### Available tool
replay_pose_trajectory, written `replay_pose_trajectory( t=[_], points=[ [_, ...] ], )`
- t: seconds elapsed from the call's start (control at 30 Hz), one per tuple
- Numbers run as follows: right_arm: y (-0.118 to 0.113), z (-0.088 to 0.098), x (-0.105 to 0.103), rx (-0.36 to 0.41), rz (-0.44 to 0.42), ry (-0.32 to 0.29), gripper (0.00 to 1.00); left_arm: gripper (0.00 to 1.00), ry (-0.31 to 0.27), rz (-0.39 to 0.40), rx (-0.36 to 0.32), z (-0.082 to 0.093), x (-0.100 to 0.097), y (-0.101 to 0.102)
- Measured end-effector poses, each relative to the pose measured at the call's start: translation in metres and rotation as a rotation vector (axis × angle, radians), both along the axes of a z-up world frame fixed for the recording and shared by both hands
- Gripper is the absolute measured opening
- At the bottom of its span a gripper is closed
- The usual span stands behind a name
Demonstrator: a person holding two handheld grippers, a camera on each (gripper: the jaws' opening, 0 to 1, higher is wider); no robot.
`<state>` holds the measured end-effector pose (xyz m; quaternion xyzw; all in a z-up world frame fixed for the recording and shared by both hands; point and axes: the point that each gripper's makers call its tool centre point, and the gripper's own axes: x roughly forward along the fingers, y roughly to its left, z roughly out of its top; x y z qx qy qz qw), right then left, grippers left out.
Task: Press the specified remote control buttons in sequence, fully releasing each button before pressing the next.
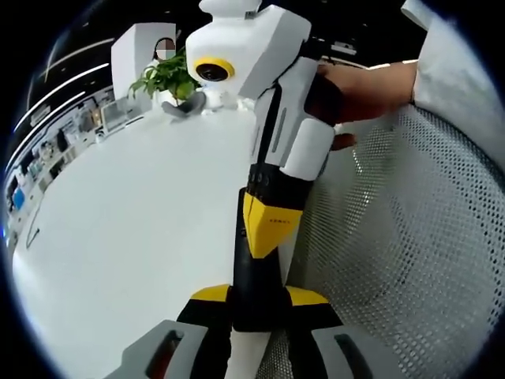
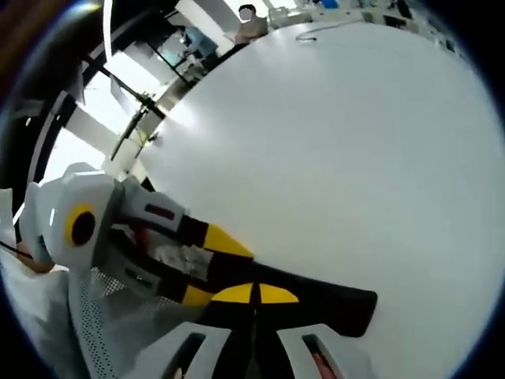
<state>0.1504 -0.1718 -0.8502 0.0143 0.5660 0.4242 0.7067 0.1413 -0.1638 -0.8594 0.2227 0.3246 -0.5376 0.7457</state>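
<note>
i cannot tell where the remote control lies on the white table (image 2: 355, 142). likely light, rigid, slick: steady its long edges. right hand-held gripper (image 2: 254, 296) looks clenched; left hand-held gripper (image 1: 259, 304) unclear.

The right gripper (image 2: 254, 304) has its 2 yellow-tipped jaws closed together over the white table (image 2: 339, 158). The left gripper (image 2: 213, 260) lies across from the left, jaws closed, beside white mesh fabric (image 2: 102, 324).

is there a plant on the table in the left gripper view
Yes, a leafy green plant stands at the far end of the white table.
</note>
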Motion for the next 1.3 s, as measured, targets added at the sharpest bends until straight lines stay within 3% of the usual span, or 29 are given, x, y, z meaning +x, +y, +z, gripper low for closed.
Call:
replay_pose_trajectory(
  t=[0.2,0.37,0.47,0.57,0.67,0.73,0.83,0.87,0.93,1.03,1.1,1.17,1.3],
  points=[
    [0.000,-0.001,0.000,-0.003,-0.005,0.000,0.00,0.25,0.008,0.010,0.006,0.000,0.001,0.001],
    [0.002,-0.001,0.000,-0.029,0.041,-0.057,0.00,0.25,0.016,0.023,0.008,0.000,0.001,0.002],
    [0.002,-0.001,0.001,-0.028,0.039,-0.059,0.00,0.25,0.017,0.027,0.013,0.000,0.001,0.003],
    [0.001,0.000,0.001,0.013,-0.001,-0.027,0.00,0.25,0.021,0.030,0.011,0.001,0.001,0.004],
    [0.002,0.001,0.002,0.020,0.001,-0.019,0.00,0.25,0.016,0.025,0.012,0.001,0.001,0.003],
    [0.000,0.003,-0.003,0.004,0.007,0.023,0.00,0.25,0.014,0.024,0.015,0.001,0.001,0.004],
    [0.007,0.022,0.000,0.112,-0.048,0.026,0.00,0.25,0.006,0.023,0.031,0.000,0.002,0.004],
    [0.006,0.024,0.002,0.117,-0.058,0.021,0.00,0.25,0.004,0.019,0.039,0.000,0.002,0.003],
    [0.002,0.035,0.009,0.137,-0.088,-0.033,0.00,0.25,0.001,0.018,0.044,0.000,0.002,0.003],
    [-0.016,0.055,0.027,0.116,-0.146,-0.205,0.00,0.25,0.007,0.024,0.049,0.000,0.003,0.004],
    [-0.028,0.066,0.034,0.099,-0.184,-0.288,0.00,0.25,0.012,0.029,0.053,0.000,0.003,0.004],
    [-0.038,0.072,0.037,0.083,-0.229,-0.312,0.00,0.25,0.011,0.030,0.056,0.000,0.003,0.003],
    [-0.066,0.092,0.047,0.067,-0.344,-0.433,0.00,0.25,0.019,0.036,0.067,0.000,0.004,0.003]
  ],
)
